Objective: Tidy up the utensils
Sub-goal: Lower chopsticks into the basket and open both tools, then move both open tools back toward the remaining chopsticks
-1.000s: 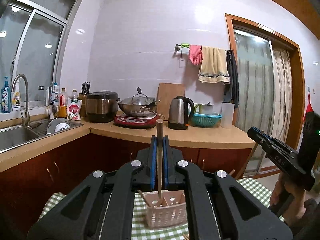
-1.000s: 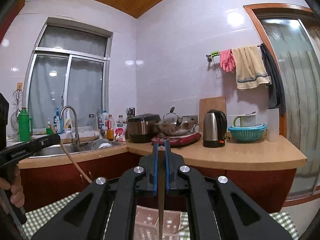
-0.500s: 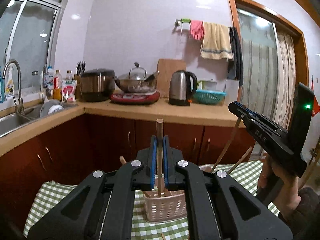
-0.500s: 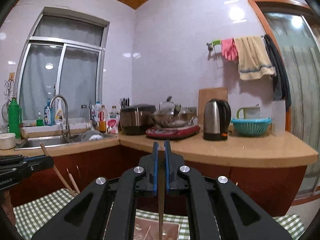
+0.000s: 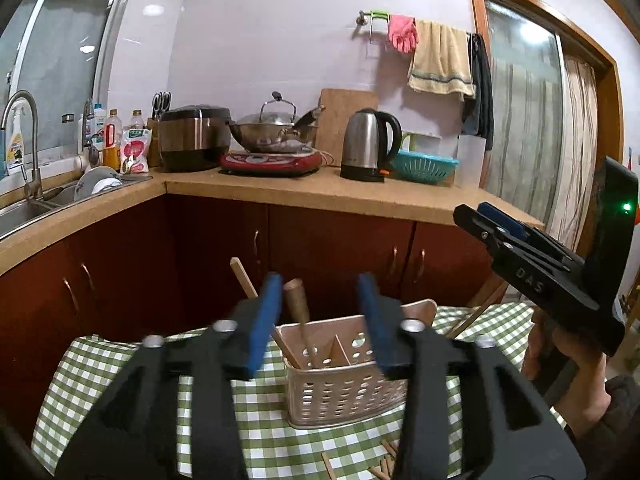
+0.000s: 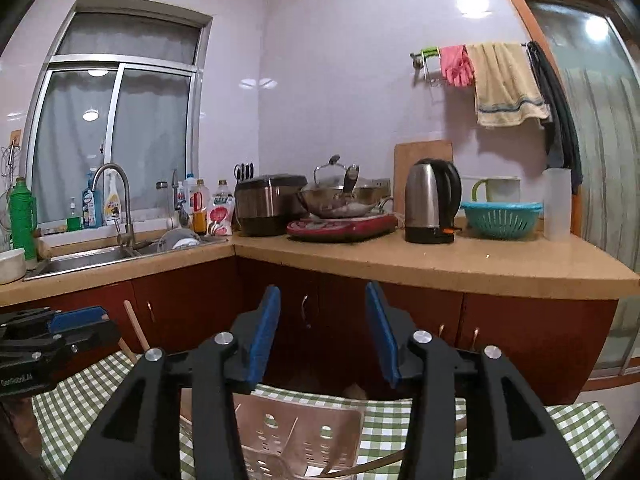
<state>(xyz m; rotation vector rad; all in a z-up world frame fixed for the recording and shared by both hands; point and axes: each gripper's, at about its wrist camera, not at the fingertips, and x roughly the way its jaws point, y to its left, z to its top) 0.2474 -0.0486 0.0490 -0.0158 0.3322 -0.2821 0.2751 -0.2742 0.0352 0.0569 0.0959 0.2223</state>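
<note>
A pale perforated utensil basket (image 5: 344, 384) stands on the green checked tablecloth (image 5: 100, 368). My left gripper (image 5: 320, 308) hangs just above it and its jaws are opening. A brown wooden handle (image 5: 298, 304) stands in the basket between the blue pads (image 5: 264, 320), free of them. A thin wooden stick (image 5: 244, 276) leans out of the basket's left side. My right gripper (image 6: 324, 324) is over the same basket (image 6: 296, 432), jaws opening, nothing between its pads. Each gripper shows in the other's view: the right gripper (image 5: 500, 232) and the left gripper (image 6: 76, 320).
Loose wooden chopsticks (image 5: 384, 464) lie on the cloth in front of the basket. Behind the table runs a counter (image 5: 360, 200) over red cabinets, with a kettle (image 5: 368, 144), a wok, a rice cooker and a sink (image 5: 24, 208) at the left. A hand (image 5: 568, 364) holds the right gripper.
Both grippers came down toward the basket and went from shut to open. The left let go of the wooden handle, now standing in the basket. The right released its thin utensil.
</note>
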